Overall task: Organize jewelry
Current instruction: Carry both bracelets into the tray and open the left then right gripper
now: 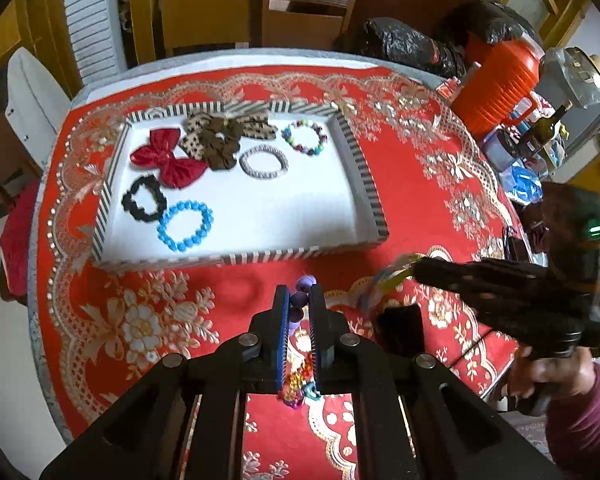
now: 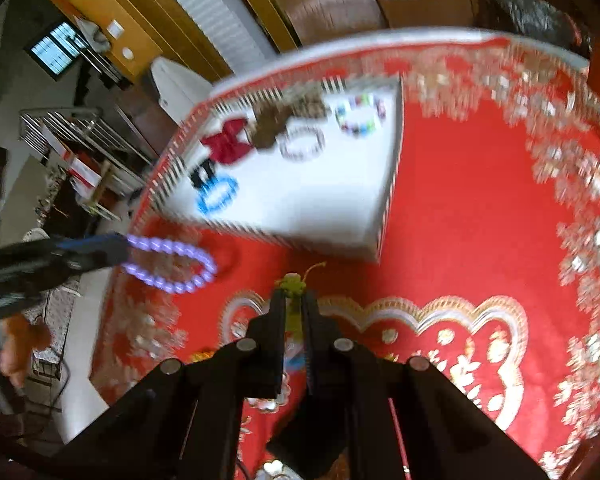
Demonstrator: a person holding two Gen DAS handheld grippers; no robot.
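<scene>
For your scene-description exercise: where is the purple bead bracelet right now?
The purple bead bracelet hangs from the shut left gripper above the red tablecloth, just in front of the striped tray's near edge; the right wrist view shows it at left.

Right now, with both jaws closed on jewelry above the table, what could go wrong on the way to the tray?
1. The purple bracelet hangs from the left gripper by only a few beads; it may slip out.
2. The right gripper pinches a yellow-green piece at its very tips; that could drop.
3. The tray has raised walls; a dangling loop might catch.
</scene>
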